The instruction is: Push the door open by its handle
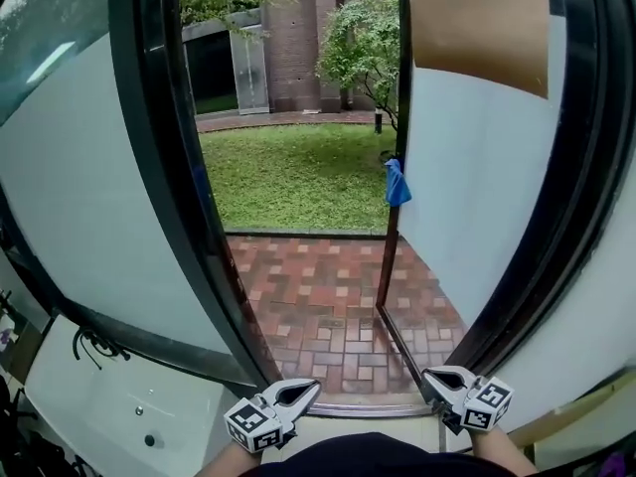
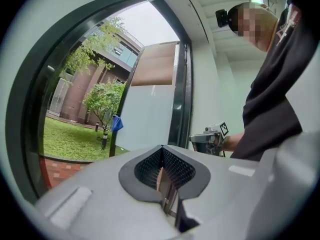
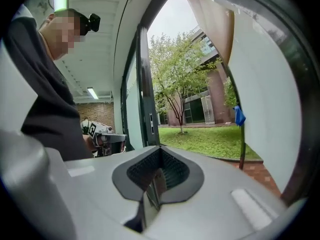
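The door [image 1: 467, 197] stands swung outward at the right side of the doorway, and the blue thing on its far edge, probably the handle [image 1: 397, 182], is over the brick paving [image 1: 328, 306]. The left gripper [image 1: 310, 390] and the right gripper [image 1: 431, 376] hang low at the threshold, the jaws of these 2 pressed together on nothing. Nothing holds the door, so I think wind could swing it back; no container is in view.

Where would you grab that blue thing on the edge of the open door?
Best guess: take the blue thing around its middle, coming from the doorway side. It hangs at the free edge of the open door and bulges toward the opening. Its exact shape is too small to tell.
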